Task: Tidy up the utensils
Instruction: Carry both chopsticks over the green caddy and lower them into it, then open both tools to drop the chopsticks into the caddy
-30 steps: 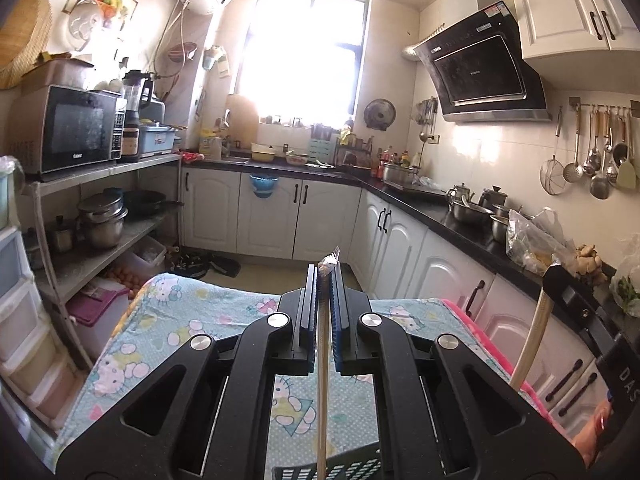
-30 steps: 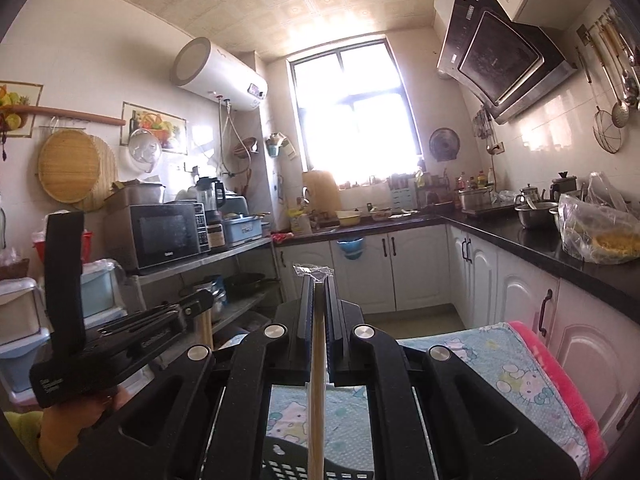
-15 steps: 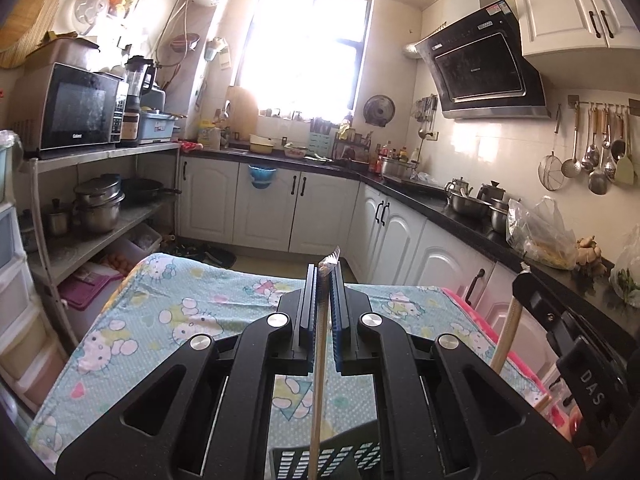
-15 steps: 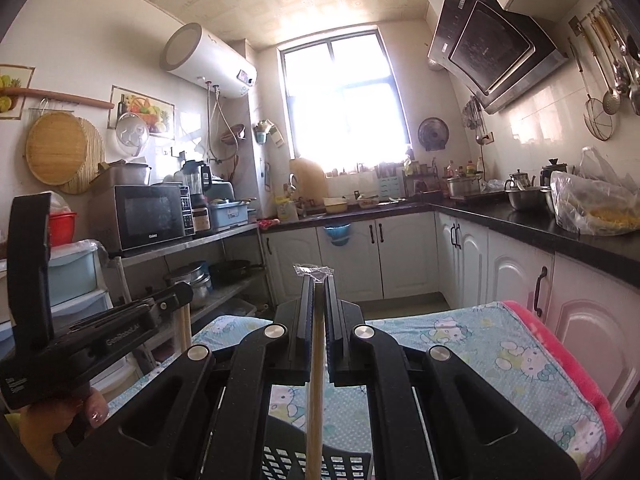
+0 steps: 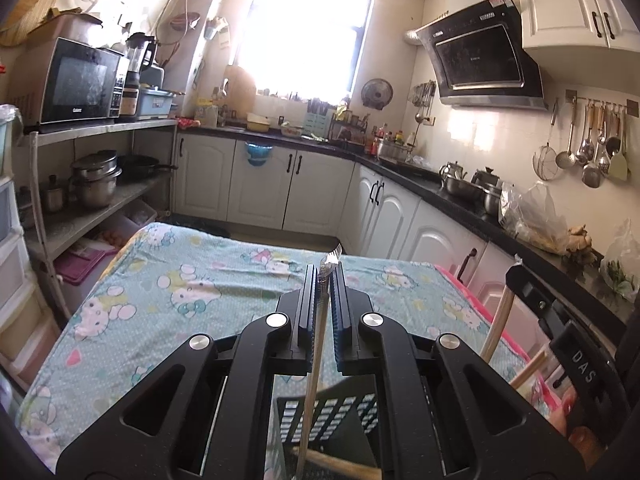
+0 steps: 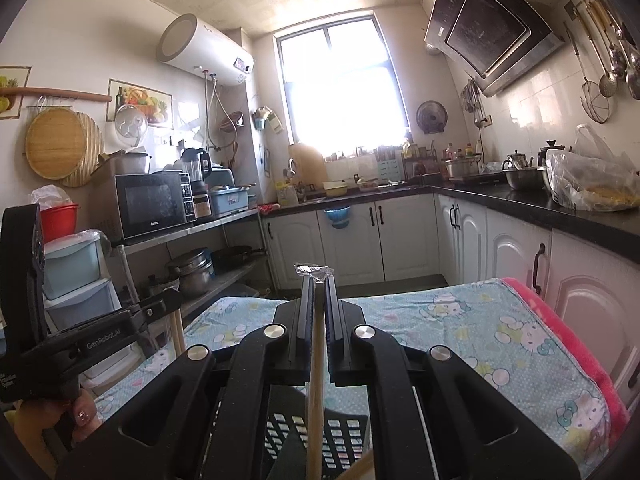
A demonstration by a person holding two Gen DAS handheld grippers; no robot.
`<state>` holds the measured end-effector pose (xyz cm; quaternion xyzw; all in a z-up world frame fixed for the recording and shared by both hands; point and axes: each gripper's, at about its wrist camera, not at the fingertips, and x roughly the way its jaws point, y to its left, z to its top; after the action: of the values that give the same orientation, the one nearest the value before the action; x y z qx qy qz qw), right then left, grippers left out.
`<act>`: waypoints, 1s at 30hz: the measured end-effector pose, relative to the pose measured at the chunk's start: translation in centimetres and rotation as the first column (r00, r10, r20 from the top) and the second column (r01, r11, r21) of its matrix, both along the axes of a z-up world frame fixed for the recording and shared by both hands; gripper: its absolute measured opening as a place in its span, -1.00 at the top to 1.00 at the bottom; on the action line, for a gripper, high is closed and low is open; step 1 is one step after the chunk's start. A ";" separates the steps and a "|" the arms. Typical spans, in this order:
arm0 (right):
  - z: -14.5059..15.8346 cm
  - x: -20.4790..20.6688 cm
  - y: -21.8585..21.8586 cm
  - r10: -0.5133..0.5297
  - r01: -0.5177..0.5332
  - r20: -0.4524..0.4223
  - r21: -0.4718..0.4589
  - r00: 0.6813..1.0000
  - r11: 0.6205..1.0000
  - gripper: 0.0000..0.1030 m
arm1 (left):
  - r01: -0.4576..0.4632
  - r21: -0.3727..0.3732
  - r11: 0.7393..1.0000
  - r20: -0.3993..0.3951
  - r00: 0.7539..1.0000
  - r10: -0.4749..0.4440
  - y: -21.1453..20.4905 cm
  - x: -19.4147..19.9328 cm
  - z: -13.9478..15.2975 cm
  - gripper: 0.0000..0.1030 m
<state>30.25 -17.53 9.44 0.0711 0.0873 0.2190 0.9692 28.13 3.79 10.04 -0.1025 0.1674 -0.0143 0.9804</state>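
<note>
A table under a pale blue cartoon-cat printed cloth (image 5: 208, 280) with a pink edge fills the middle of both wrist views, and its near side is cut off behind the black gripper bodies. On it, close to the cameras, stands a black perforated plastic utensil basket (image 5: 344, 420); only part of its slotted wall shows between the gripper arms, so how much it holds cannot be told. A light wooden stick (image 5: 340, 465) lies crosswise low in the left wrist view at the basket, its ends hidden.

The left gripper (image 5: 326, 280) points slightly downward over the cloth, its jaws drawn narrow and clamped on a thin pale wooden chopstick in a clear wrapper (image 5: 316, 360). The stick runs down from the fingertips toward the basket, its lower end out of frame; the crinkled wrapper tip juts above the pads.

The right gripper (image 6: 318, 284) sits nearly level, jaws likewise pinched tight on a second pale wooden wrapped chopstick (image 6: 316, 380) that hangs straight down over the basket, its bottom cut off by the frame edge.

In the right wrist view the left gripper appears from the side at the left edge, held by a hand (image 6: 76, 420) with painted nails; the rest of the person is hidden.
</note>
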 end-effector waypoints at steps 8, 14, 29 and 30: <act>0.5 -1.6 -1.1 0.004 -0.004 -0.016 0.010 1.000 1.000 0.88 | 0.011 -0.022 1.000 -0.053 0.998 -0.012 0.7 -1.3 -0.7 0.92; 0.4 -2.8 -1.7 -0.004 0.004 -0.042 -0.007 0.999 1.000 0.88 | 0.021 -0.040 0.999 -0.079 0.997 -0.024 1.2 -2.5 -0.8 0.92; -0.9 -4.8 -3.0 -0.005 0.003 -0.132 -0.014 0.991 1.000 0.73 | 0.041 -0.072 0.997 -0.126 0.991 -0.049 2.1 -4.8 -1.4 0.88; -0.9 -4.8 -3.0 -0.004 0.002 -0.136 -0.012 0.991 1.000 0.72 | 0.043 -0.075 0.996 -0.129 0.990 -0.053 2.1 -5.0 -1.4 0.80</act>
<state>25.40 -20.56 8.55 0.0803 0.1545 0.2115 0.9617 23.16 5.90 8.62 -0.1347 0.2329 -0.0371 0.9624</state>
